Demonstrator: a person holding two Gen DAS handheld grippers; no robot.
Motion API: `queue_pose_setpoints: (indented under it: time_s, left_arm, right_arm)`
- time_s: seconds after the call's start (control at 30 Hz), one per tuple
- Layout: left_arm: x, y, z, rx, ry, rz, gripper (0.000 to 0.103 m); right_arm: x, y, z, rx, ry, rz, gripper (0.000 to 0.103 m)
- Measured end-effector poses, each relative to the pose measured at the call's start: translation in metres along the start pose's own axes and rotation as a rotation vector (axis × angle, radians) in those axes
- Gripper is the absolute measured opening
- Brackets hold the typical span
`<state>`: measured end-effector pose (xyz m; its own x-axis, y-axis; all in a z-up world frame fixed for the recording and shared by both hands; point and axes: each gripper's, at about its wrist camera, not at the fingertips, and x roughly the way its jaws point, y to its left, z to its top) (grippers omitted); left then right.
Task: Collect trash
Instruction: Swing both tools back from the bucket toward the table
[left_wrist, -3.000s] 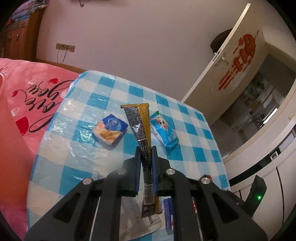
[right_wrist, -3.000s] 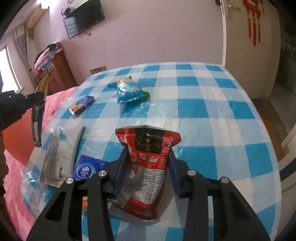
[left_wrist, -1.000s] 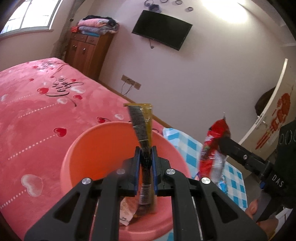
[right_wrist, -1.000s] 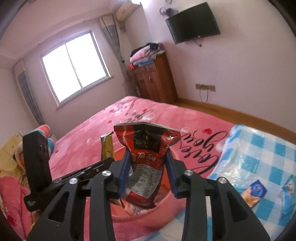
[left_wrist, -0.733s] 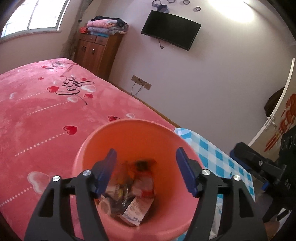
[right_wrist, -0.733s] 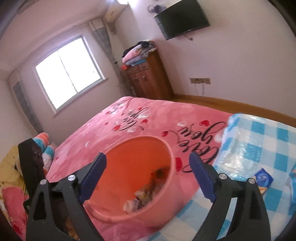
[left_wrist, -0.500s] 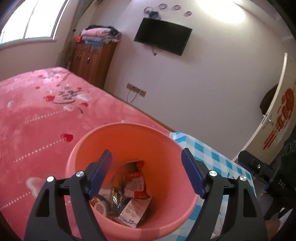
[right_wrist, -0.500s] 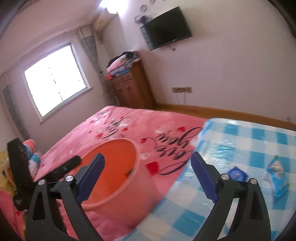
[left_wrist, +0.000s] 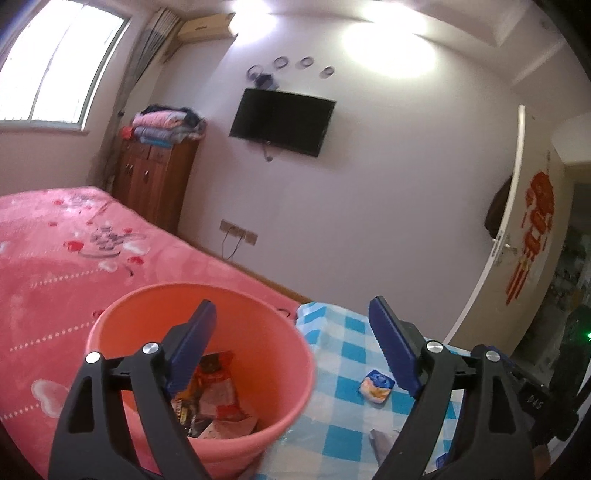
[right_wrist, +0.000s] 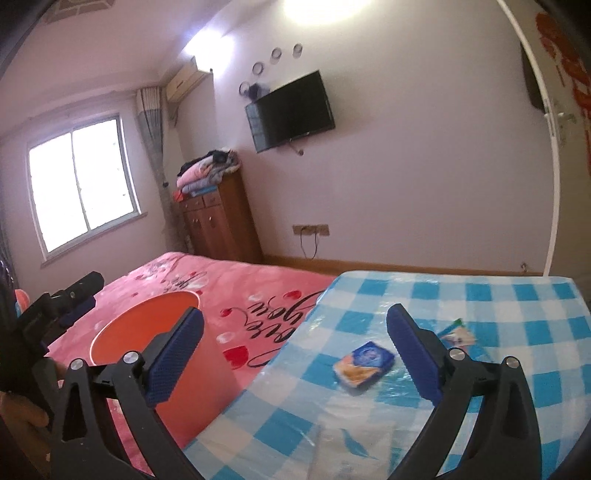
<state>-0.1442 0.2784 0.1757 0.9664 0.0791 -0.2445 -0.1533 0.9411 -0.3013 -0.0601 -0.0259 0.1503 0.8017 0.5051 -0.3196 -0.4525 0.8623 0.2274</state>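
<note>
Both claws are seen spread wide and empty. The left claw (left_wrist: 291, 350) is held above the rim of an orange bin (left_wrist: 258, 321), in which crumpled wrappers (left_wrist: 218, 398) are piled. The bin stands between a pink bed (left_wrist: 74, 258) and a desk (right_wrist: 498, 295) covered in blue-checked cloth. The right claw (right_wrist: 295, 354) is pointed over the desk edge, where a blue snack packet (right_wrist: 364, 363) is left lying, with a second blue wrapper (right_wrist: 456, 334) near it.

Wrappers (left_wrist: 212, 398) in bucket (left_wrist: 288, 354); table (left_wrist: 332, 439) rightward
</note>
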Motion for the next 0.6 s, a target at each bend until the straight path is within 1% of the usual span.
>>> queue_pose_setpoints:
  time_s: [0.1, 0.2, 0.3, 0.4, 0.43, 0.53, 0.6]
  left_arm:
    - [-0.003, -0.017, -0.004, 0.038, -0.016, -0.027, 0.087]
    - [-0.006, -0.030, -0.009, 0.048, -0.017, -0.063, 0.087]
    - [-0.006, -0.045, -0.017, 0.083, 0.000, -0.075, 0.088]
    - [0.000, -0.056, -0.028, 0.122, 0.066, -0.077, 0.088]
    - [0.005, -0.062, -0.032, 0.134, 0.110, -0.083, 0.088]
    - [0.016, -0.069, -0.045, 0.123, 0.194, -0.108, 0.088]
    - [0.020, -0.072, -0.054, 0.129, 0.230, -0.111, 0.088]
  right_arm:
    - [-0.011, -0.008, -0.004, -0.003, -0.022, -0.022, 0.098]
    - [-0.020, -0.014, -0.009, -0.017, -0.037, -0.040, 0.098]
    - [-0.031, -0.020, -0.016, -0.015, -0.063, -0.043, 0.098]
    - [-0.038, -0.028, -0.022, -0.027, -0.068, -0.057, 0.098]
    - [-0.039, -0.031, -0.025, -0.028, -0.063, -0.068, 0.098]
    - [-0.045, -0.043, -0.033, -0.015, -0.055, -0.092, 0.098]
    - [-0.050, -0.052, -0.038, -0.008, -0.047, -0.121, 0.098]
